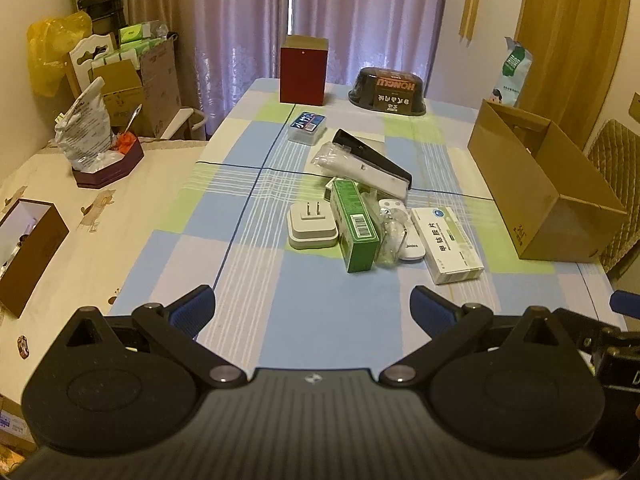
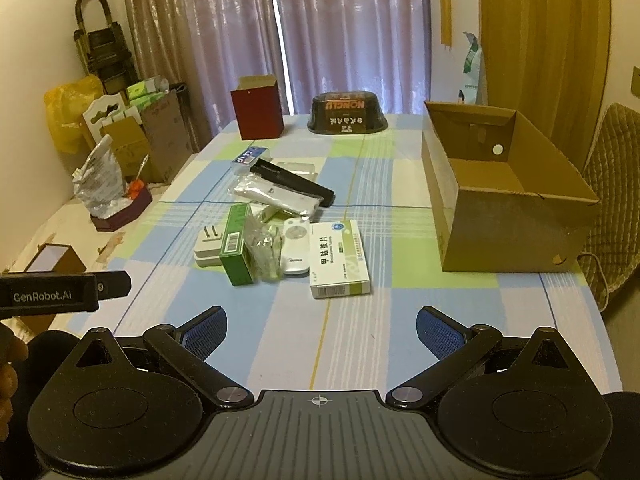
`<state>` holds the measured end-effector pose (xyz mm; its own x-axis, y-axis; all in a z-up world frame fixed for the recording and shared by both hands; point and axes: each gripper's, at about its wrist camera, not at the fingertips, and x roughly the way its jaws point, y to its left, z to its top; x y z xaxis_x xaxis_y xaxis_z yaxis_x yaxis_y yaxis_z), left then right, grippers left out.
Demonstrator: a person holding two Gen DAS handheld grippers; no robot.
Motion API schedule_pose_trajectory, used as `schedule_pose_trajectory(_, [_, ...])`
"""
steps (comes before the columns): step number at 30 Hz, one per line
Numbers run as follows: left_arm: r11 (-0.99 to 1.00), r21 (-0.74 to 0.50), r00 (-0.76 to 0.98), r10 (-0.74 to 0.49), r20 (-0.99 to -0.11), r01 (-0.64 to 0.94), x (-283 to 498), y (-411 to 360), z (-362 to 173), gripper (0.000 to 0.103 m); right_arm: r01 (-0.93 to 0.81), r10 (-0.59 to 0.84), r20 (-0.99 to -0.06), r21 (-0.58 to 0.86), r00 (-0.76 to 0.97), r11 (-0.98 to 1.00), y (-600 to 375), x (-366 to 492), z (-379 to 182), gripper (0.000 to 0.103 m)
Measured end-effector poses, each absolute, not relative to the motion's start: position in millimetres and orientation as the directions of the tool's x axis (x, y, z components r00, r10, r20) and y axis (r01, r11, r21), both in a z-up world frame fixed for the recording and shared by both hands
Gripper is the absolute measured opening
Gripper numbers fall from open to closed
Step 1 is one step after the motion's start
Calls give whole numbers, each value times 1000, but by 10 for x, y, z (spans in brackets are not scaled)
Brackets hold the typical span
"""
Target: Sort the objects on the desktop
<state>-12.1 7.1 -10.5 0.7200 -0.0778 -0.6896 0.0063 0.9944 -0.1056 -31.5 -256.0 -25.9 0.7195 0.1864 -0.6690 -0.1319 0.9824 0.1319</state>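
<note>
Your left tool (image 1: 313,305) hangs over the near edge of the desk (image 1: 248,264) with its blue-padded fingers spread wide and nothing between them; your right tool (image 2: 322,330) is spread and empty in the same way. Checked cloth in blue, green and white covers the desk.

Ahead of both tools, mid-desk, the objects to sort lie in a loose pile: a white plug adapter (image 1: 311,226) prongs up, touching a green box (image 1: 357,226), then a crinkled clear packet (image 1: 390,236) that overlaps a small white remote (image 1: 408,236), and a white medicine box (image 1: 447,244) at the right end. Behind them a long white remote in plastic (image 1: 360,170) lies over a black stapler-like tool (image 1: 374,156), with a small blue-labelled case (image 1: 307,127) beyond.

An open cardboard box (image 2: 496,196) stands well apart at the desk's right edge. At the far end stand a dark red box (image 1: 303,70) and an upturned black tray (image 1: 387,91), before mauve curtains (image 1: 248,20). You cannot make out what the clear packet contains.
</note>
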Motion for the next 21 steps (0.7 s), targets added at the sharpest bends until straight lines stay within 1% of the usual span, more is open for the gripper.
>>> schedule_pose_trajectory(6, [999, -48, 702, -48, -711, 21, -70, -44, -110, 102, -131, 197, -663, 148, 722, 980, -2585, -329, -254, 103])
schedule_pose_trajectory(21, [999, -46, 701, -50, -711, 25, -80, -55, -94, 102, -129, 209, -659, 168, 723, 977, -2576, -356, -264, 103])
